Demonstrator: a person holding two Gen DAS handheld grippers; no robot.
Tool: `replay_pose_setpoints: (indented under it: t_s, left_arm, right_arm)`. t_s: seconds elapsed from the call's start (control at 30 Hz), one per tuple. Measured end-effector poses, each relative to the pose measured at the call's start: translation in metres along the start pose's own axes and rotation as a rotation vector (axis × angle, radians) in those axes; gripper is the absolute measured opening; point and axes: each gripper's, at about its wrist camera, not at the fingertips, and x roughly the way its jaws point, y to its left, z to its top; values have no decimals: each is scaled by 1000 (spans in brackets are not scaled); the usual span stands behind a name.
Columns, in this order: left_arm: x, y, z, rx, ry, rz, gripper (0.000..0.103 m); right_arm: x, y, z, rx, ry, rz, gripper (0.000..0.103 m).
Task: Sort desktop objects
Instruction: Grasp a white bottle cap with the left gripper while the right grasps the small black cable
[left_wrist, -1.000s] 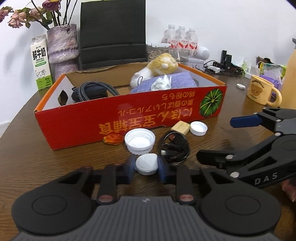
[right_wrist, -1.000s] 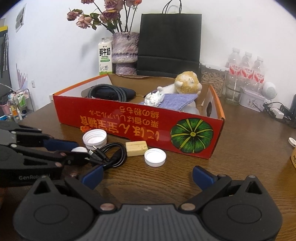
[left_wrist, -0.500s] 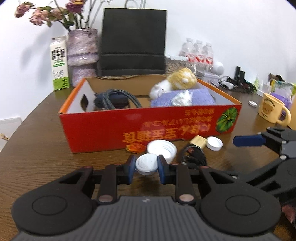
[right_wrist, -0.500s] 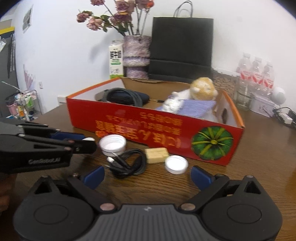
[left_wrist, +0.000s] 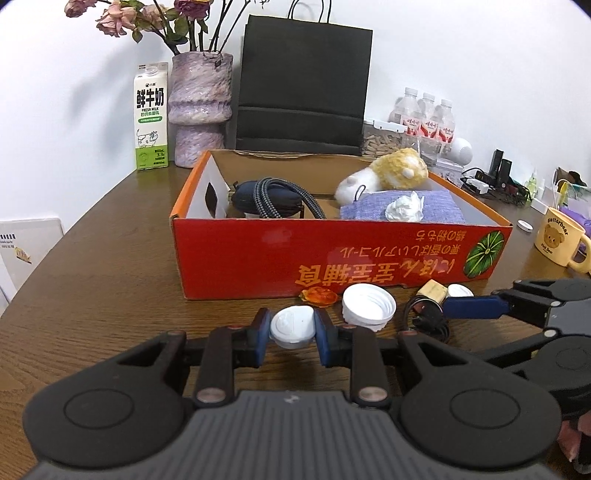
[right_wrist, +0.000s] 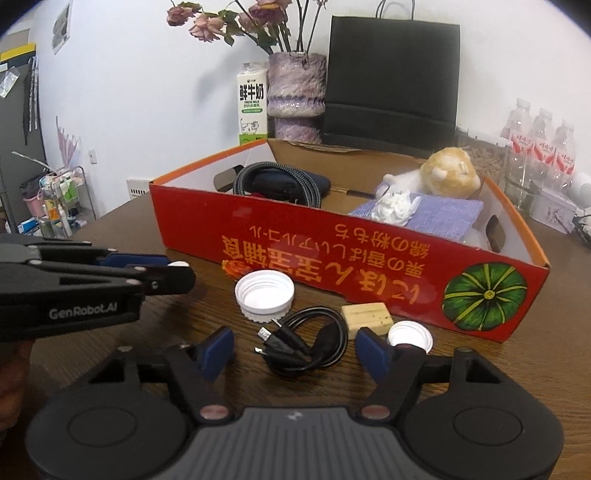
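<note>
left gripper jaws pinching small white cap above table, short of red box; right gripper jaws closing around black cable, seemingly not gripped yet; next: lift over box wall

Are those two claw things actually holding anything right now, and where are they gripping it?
The left gripper holds a small white cap, pinched by its opposite sides. The right gripper holds nothing: its jaws are closing around the black cable, not yet touching it.
</note>
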Motion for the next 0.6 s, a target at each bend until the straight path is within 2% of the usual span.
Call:
replay_pose_setpoints:
  t_s: [0.13, 0.2, 0.27, 0.6]
  left_arm:
    - [0, 0, -1, 0, 1, -4, 26]
    - [0, -1, -1, 4, 2, -4, 26]
    - [1, -1, -1, 5, 3, -3, 26]
    - [0, -3, -2, 13, -4, 13, 26]
  right_arm:
    - [1, -1, -1, 10, 1, -3, 67]
    - [0, -2, -1, 13, -5, -4, 56]
    - [0, -3, -1, 13, -8, -8, 52]
    - [-5, -1, -3, 12, -27, 9, 52]
